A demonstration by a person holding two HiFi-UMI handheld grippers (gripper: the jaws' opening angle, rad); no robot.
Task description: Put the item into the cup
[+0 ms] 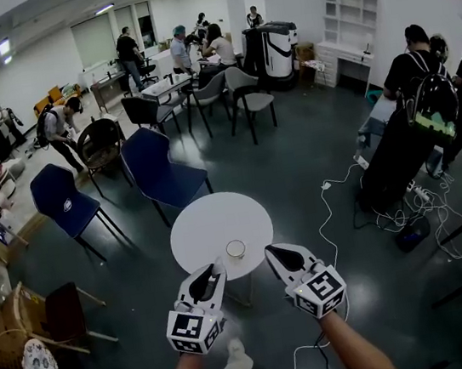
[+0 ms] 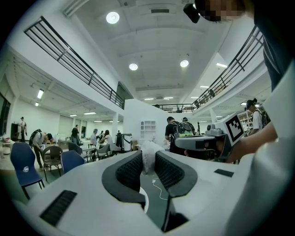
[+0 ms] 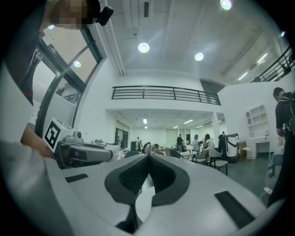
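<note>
A small clear cup stands near the front edge of the round white table. My left gripper hovers just left of the cup, at the table's rim. It is shut on a crumpled whitish item, which fills the gap between the ribbed pads in the left gripper view. My right gripper is level with it, just right of the cup, and in the right gripper view its tips meet with nothing between them. Each gripper view shows the other gripper off to one side.
Two blue chairs stand beyond the table on the left. White cables trail over the dark floor to the right, near people with backpacks. A wicker seat is at the near left.
</note>
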